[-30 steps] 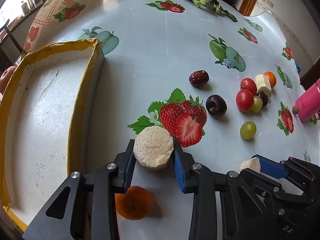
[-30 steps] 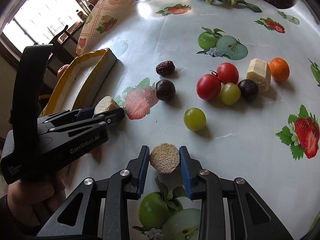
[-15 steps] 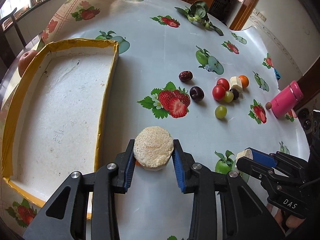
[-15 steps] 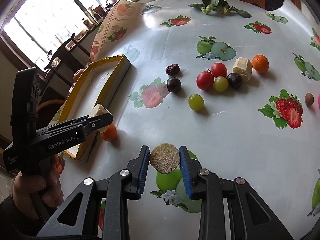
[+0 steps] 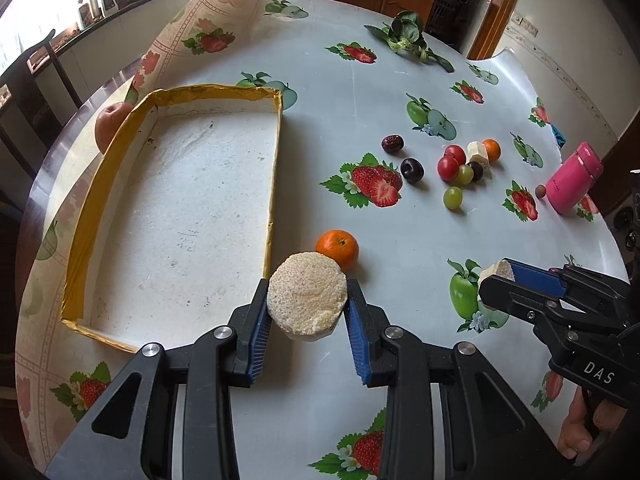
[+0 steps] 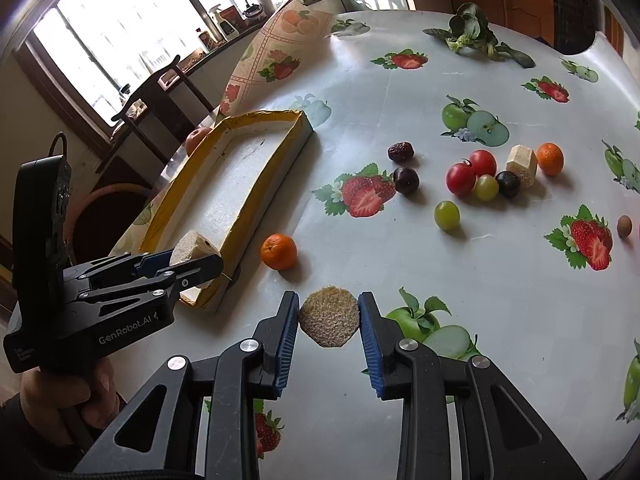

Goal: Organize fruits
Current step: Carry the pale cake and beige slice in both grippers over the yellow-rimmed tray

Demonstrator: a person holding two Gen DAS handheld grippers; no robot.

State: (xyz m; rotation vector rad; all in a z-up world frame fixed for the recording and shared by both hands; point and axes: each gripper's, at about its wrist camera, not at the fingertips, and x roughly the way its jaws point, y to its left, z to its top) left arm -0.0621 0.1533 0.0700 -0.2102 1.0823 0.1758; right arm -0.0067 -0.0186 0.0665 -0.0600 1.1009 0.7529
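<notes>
**Above the counter, two pale chunks ride toward the box**

Over the near edge of the counter (image 5: 400,60), each hand-held gripper carries one piece. The left hand-held gripper (image 5: 307,312) is closed on a round pale chunk (image 5: 306,298). It hangs just right of the near right corner of the white box (image 5: 276,168). The right hand-held gripper (image 6: 329,322) is closed on a smaller pale chunk (image 6: 329,322), over the bare counter near a printed green apple.

My guess at the step: both pieces are picked up and are being carried to the box. The box has nothing in it yet. Next, the left piece should go left, over the yellow rim, then down onto the box floor before the jaws let go. The right one has farther to go and must clear the same wall. The two tools are near each other, so one may have to wait.

Both chunks look dry, rough and crumbly, like cut sugarcane or sponge. The blue pads have ridges, which should help hold them. The box looks like white foam with yellow tape along its rim, and its floor is dented and scuffed.

A smooth mandarin (image 5: 337,249) sits just beside the box. Far to the right lie shiny tomatoes (image 6: 460,178), green grapes (image 6: 447,214), dark plums (image 6: 406,180), a wrinkly date (image 6: 400,151), another pale block (image 6: 521,165) and a second mandarin (image 6: 550,158). The cloth is slick plastic, so round fruit may roll.
</notes>
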